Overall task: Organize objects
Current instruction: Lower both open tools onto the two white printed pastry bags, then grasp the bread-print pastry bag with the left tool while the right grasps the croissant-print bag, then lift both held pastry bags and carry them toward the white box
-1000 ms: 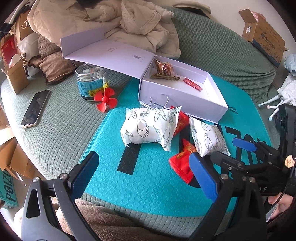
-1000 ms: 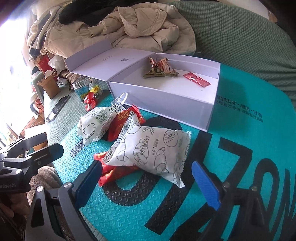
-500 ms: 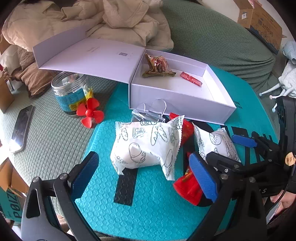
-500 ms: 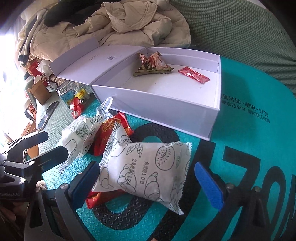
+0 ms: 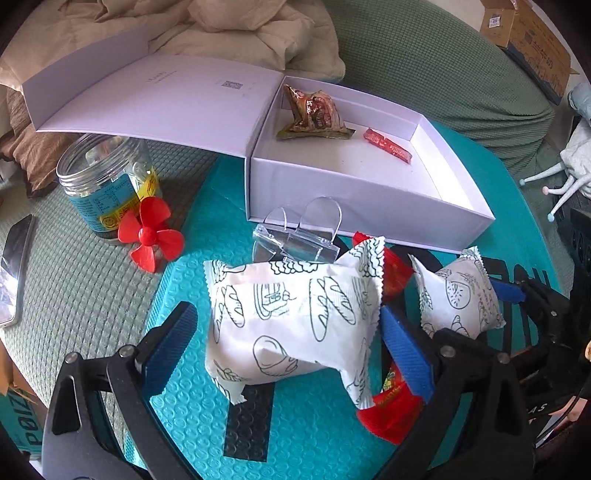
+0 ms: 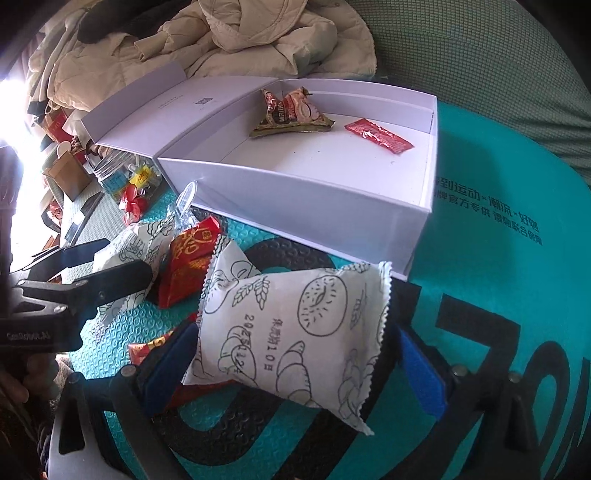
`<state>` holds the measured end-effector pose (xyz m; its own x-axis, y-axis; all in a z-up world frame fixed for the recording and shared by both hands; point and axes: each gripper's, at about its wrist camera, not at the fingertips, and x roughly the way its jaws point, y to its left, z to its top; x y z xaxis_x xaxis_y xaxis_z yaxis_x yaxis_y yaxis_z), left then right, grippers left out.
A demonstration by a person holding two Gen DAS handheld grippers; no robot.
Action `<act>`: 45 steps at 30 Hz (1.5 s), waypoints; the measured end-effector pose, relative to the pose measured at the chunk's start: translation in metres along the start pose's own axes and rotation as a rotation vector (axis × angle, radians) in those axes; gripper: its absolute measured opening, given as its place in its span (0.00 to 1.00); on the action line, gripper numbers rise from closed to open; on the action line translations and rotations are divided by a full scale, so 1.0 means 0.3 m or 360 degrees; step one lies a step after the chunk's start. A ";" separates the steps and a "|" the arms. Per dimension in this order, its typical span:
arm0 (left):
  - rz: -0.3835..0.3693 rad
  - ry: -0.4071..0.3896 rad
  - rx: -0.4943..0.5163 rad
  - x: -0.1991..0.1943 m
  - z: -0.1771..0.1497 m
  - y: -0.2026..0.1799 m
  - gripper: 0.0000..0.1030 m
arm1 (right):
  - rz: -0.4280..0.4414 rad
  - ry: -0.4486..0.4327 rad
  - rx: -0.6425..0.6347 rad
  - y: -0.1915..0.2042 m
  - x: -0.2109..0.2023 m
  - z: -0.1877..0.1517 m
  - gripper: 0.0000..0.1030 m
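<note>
Two white bread-print snack packets lie on the teal mat among red packets. My left gripper [image 5: 291, 350] is open with one white packet [image 5: 295, 317] between its blue pads, not squeezed. My right gripper [image 6: 295, 373] is open around the other white packet [image 6: 295, 328]; that packet also shows in the left wrist view [image 5: 458, 299]. The open white box [image 5: 354, 192] behind them holds a brown snack bag [image 5: 314, 114] and a small red sachet [image 5: 388, 146]. It also shows in the right wrist view [image 6: 306, 206]. Red packets [image 6: 192, 254] lie between the white ones.
A clear binder clip [image 5: 299, 236] lies against the box front. A jar [image 5: 107, 188] and a red propeller [image 5: 151, 236] stand left of the mat, a phone [image 5: 14, 266] farther left. Beige bedding [image 5: 236, 26] is piled behind the box. A cardboard box [image 5: 532, 44] sits far right.
Both grippers have moved forward and down, so each white packet now sits between the open pads. The objects have not shifted.
</note>
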<state>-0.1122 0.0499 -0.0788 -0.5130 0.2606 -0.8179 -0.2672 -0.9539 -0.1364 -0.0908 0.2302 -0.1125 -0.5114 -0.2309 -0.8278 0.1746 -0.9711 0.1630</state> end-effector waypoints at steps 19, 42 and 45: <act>-0.0093 0.0006 -0.0023 -0.012 -0.048 -0.013 0.72 | 0.0058 -0.0022 -0.0063 0.012 -0.064 -0.035 0.69; -0.0075 0.0096 -0.0074 -0.186 -0.239 -0.076 0.69 | 0.0101 0.0021 -0.0228 0.053 -0.187 -0.184 0.63; -0.0048 0.0108 -0.0053 -0.195 -0.260 -0.084 0.70 | 0.0110 0.0017 -0.0262 0.063 -0.200 -0.205 0.63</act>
<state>-0.0118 0.0470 -0.0711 -0.4484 0.2798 -0.8489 -0.2538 -0.9505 -0.1792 -0.0051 0.2296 -0.0927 -0.4846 -0.2953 -0.8234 0.3449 -0.9295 0.1304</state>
